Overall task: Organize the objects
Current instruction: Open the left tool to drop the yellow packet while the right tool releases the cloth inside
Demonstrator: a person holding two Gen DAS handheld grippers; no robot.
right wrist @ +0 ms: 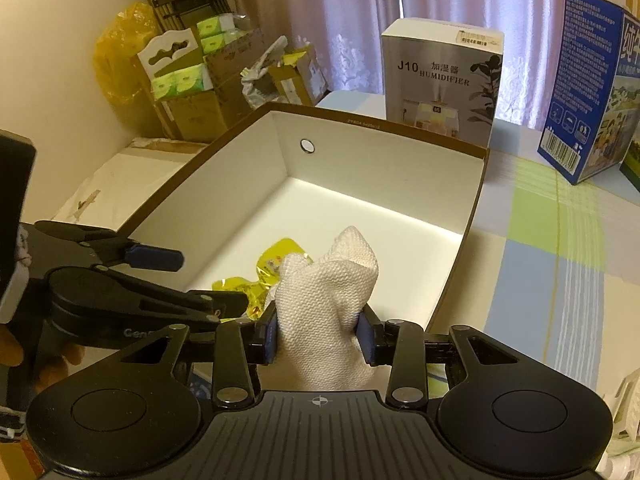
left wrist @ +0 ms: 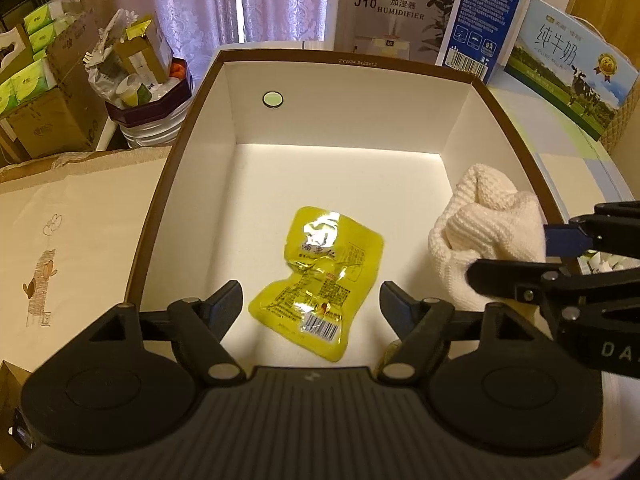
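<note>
A brown-rimmed box with white inside (left wrist: pixel 192 128) (right wrist: pixel 460 248) sits on the table. A yellow snack packet (left wrist: pixel 320 280) (right wrist: pixel 276 260) lies flat on its floor. My left gripper (left wrist: pixel 312 304) is open over the packet, fingers on either side and apart from it. My right gripper (right wrist: pixel 320 332) is shut on a white knitted cloth (right wrist: pixel 332 292) (left wrist: pixel 480 232) and holds it over the box's near right corner. It enters the left wrist view (left wrist: pixel 532 256) from the right.
A humidifier box (left wrist: pixel 392 12) (right wrist: pixel 440 80), a blue carton (left wrist: pixel 492 12) (right wrist: pixel 584 84) and a milk box (left wrist: pixel 568 68) stand behind the brown box. Cardboard boxes and bags (left wrist: pixel 60 80) pile up at the left. A checked tablecloth (right wrist: pixel 560 240) lies right.
</note>
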